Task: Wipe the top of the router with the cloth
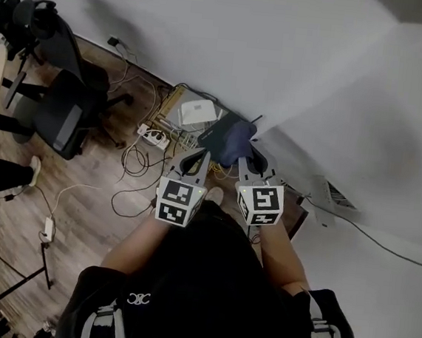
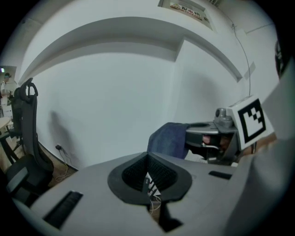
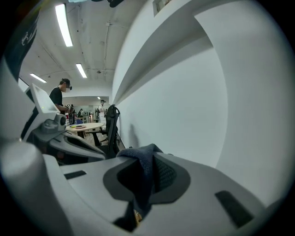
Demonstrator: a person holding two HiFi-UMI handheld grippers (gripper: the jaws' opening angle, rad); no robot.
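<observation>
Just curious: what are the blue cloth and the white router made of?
The cloth looks like soft matte fabric: it folds limply, with a fuzzy edge. The router seems smooth white plastic, judging by its even flat top, though it's small here.

Black office chair (image 1: 61,105), white power strip (image 1: 153,137), tangled cables (image 1: 133,166)

The floor (image 1: 81,211) is brown wood planks that run up to a white wall on the far side. By the wall on the far right lies a white router (image 1: 199,113); whether it rests straight on the planks cannot be told. Just left and nearer lies a white power strip (image 1: 153,137), with dark cables (image 1: 133,168) looping nearer from it. A black chair (image 1: 60,113) stands at far left. A white adapter (image 1: 49,227) lies near left.
</observation>
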